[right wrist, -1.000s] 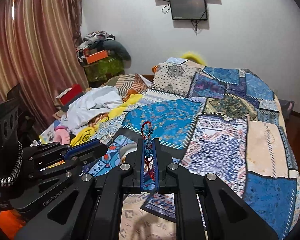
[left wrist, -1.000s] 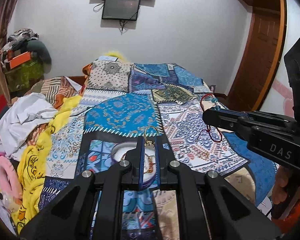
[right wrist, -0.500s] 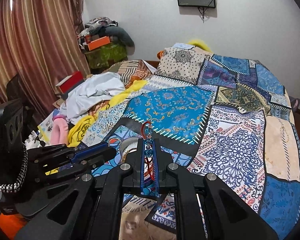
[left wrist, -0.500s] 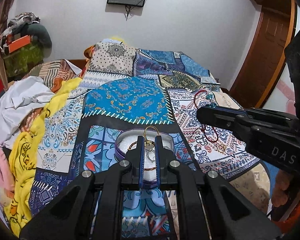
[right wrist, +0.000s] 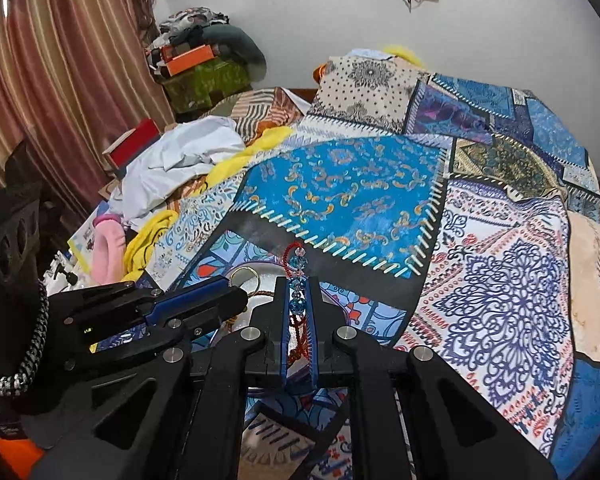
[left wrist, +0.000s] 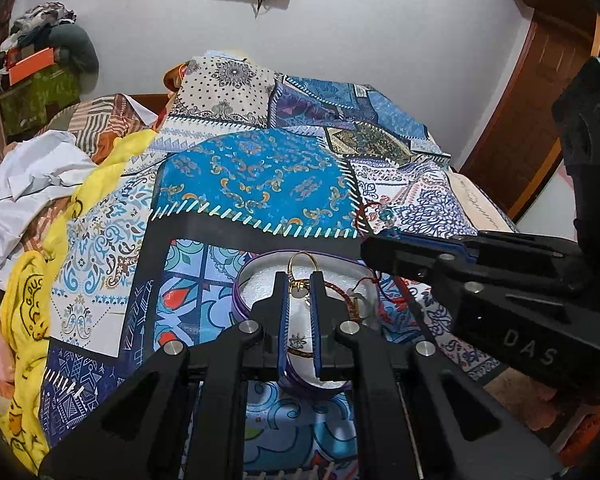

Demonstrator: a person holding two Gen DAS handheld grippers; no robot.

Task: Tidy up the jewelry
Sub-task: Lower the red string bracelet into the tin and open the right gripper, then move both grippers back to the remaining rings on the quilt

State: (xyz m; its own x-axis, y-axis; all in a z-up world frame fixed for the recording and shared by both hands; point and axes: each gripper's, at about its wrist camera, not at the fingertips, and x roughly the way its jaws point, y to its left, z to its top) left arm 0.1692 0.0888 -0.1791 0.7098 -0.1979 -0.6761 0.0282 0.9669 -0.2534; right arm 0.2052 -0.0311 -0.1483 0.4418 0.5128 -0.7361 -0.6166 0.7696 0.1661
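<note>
A round purple-rimmed box (left wrist: 260, 276) with a white lining lies on the patchwork bedspread, with a brown cord bracelet (left wrist: 342, 292) inside. My left gripper (left wrist: 300, 280) is shut on a gold ring (left wrist: 300, 260) and holds it just above the box. My right gripper (right wrist: 299, 284) is shut on a red cord bracelet with blue crystal beads (right wrist: 299, 268), beside the box; its cord hangs down. The right gripper shows in the left wrist view (left wrist: 384, 240), and the left gripper in the right wrist view (right wrist: 228, 296). The box rim shows there too (right wrist: 260, 270).
The patchwork bedspread (left wrist: 260, 176) covers the bed. Crumpled white and yellow clothes (left wrist: 40, 184) lie along its left side. A pile of bags and boxes (right wrist: 204, 56) stands by the striped curtain. A wooden door (left wrist: 540, 92) is at the right.
Both grippers have come down and forward towards the round box, each keeping its jewelry. The box now sits right under the left fingertips.
</note>
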